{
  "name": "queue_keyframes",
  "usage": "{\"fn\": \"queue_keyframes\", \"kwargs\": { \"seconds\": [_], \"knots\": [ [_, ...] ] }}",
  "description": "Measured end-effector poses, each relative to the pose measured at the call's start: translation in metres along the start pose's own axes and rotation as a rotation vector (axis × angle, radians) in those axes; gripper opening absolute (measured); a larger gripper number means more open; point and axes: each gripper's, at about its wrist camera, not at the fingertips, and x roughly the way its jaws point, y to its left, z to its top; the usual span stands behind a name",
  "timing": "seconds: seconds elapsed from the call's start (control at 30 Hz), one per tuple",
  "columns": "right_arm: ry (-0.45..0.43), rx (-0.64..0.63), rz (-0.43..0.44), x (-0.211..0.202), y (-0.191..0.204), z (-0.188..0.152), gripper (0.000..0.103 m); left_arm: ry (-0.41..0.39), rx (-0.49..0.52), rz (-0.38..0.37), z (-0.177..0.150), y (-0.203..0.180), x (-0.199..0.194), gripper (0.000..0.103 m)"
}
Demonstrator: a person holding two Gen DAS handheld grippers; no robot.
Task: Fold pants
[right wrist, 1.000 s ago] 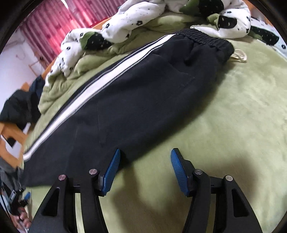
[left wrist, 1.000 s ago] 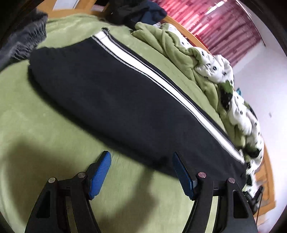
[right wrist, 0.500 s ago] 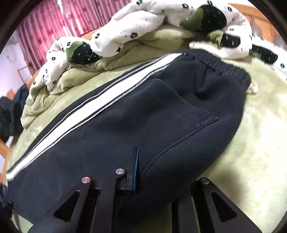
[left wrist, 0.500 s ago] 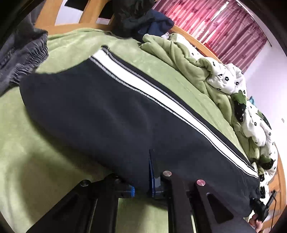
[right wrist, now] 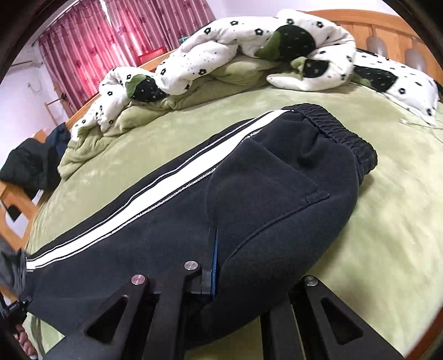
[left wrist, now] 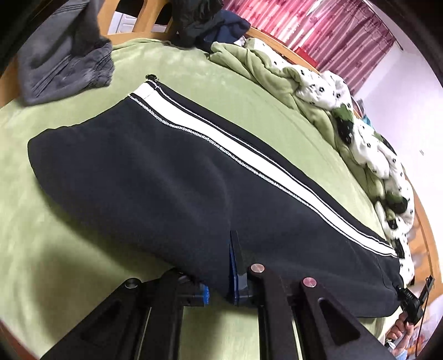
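Observation:
Black pants (left wrist: 155, 177) with a white side stripe (left wrist: 249, 160) lie lengthwise on a green bed (left wrist: 49, 249). My left gripper (left wrist: 221, 279) is shut on the near edge of the pants toward the leg end, the fabric bunched between its blue pads. My right gripper (right wrist: 235, 277) is shut on the near edge of the pants (right wrist: 263, 193) close to the elastic waistband (right wrist: 340, 130); its right finger is hidden under the cloth. The near edge is raised off the bed in both views.
A rumpled white and green flowered duvet (right wrist: 249, 49) lies along the far side of the bed. Grey clothing (left wrist: 63, 61) and dark clothes (left wrist: 205, 25) lie at the leg end by the wooden frame (left wrist: 133, 16). A wooden headboard (right wrist: 387, 30) stands past the waistband.
Both grippers moved forward from open and clear of the pants, closed on the near edge, and have lifted it a little off the bed.

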Motion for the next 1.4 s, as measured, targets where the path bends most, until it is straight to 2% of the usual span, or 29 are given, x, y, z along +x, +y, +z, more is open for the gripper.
{"fn": "queue_keyframes", "kwargs": {
  "seconds": [0.13,0.3,0.33,0.4,0.43,0.5,0.67,0.73,0.8,0.87,0.97,1.0,1.03,1.07,1.1,1.13,1.17,1.23,1.27,1.33,1.37,1.4],
  "knots": [
    [-0.005,-0.023,-0.009,-0.035,-0.022,-0.031,0.007,0.010,0.035,0.017,-0.023,-0.002,-0.013,0.013],
    [0.052,0.001,-0.024,-0.028,-0.038,-0.052,0.011,0.070,0.048,0.111,-0.028,-0.004,-0.008,0.030],
    [0.073,0.013,-0.019,-0.025,-0.042,-0.055,0.017,0.070,0.074,0.136,-0.030,-0.006,-0.012,0.033],
    [0.100,0.034,0.003,-0.027,-0.051,-0.063,0.029,0.042,0.145,0.186,-0.038,-0.007,-0.027,0.050],
    [0.090,0.033,0.008,-0.033,-0.056,-0.066,0.036,0.026,0.170,0.209,-0.041,-0.009,-0.033,0.054],
    [0.045,0.024,0.001,-0.053,-0.070,-0.072,0.047,-0.010,0.210,0.247,-0.051,-0.009,-0.048,0.057],
    [-0.026,0.107,-0.006,-0.080,-0.113,-0.058,0.053,-0.065,0.162,0.194,-0.056,-0.010,-0.074,0.057],
    [-0.037,0.167,-0.003,-0.075,-0.129,-0.043,0.067,-0.077,0.134,0.155,-0.050,-0.017,-0.075,0.057],
    [-0.016,0.228,0.012,-0.055,-0.142,-0.026,0.072,-0.085,0.117,0.133,-0.042,-0.025,-0.073,0.057],
    [0.026,0.297,-0.020,-0.024,-0.153,-0.014,0.072,-0.093,0.112,0.116,-0.035,-0.036,-0.065,0.057],
    [0.057,0.391,0.023,0.011,-0.164,-0.003,0.071,-0.096,0.117,0.109,-0.028,-0.045,-0.056,0.057],
    [0.050,0.390,0.020,0.018,-0.163,0.006,0.057,-0.093,0.122,0.108,-0.025,-0.049,-0.053,0.057],
    [0.045,0.361,-0.026,0.021,-0.160,0.017,0.035,-0.092,0.129,0.108,-0.025,-0.052,-0.051,0.057],
    [0.003,0.321,-0.064,0.016,-0.157,0.029,0.033,-0.095,0.141,0.110,-0.024,-0.055,-0.049,0.057],
    [-0.064,0.281,0.010,0.004,-0.158,0.042,0.031,-0.099,0.156,0.115,-0.024,-0.058,-0.049,0.057],
    [-0.122,0.260,0.088,-0.011,-0.160,0.051,0.031,-0.103,0.169,0.120,-0.024,-0.061,-0.048,0.057],
    [-0.153,0.230,0.109,-0.020,-0.160,0.054,0.031,-0.109,0.182,0.124,-0.025,-0.063,-0.048,0.057],
    [-0.151,0.163,0.073,-0.019,-0.158,0.055,0.038,-0.108,0.200,0.125,-0.024,-0.065,-0.046,0.057],
    [-0.108,0.132,0.031,-0.009,-0.159,0.051,0.041,-0.099,0.210,0.124,-0.024,-0.066,-0.044,0.057],
    [0.049,0.115,-0.041,0.019,-0.167,0.040,0.045,-0.089,0.215,0.130,-0.024,-0.066,-0.041,0.057],
    [0.110,0.118,-0.042,0.028,-0.172,0.033,0.045,-0.080,0.219,0.130,-0.022,-0.065,-0.040,0.057],
    [0.108,0.127,-0.027,0.026,-0.179,0.026,0.051,-0.074,0.221,0.137,-0.021,-0.065,-0.040,0.057]
  ]
}}
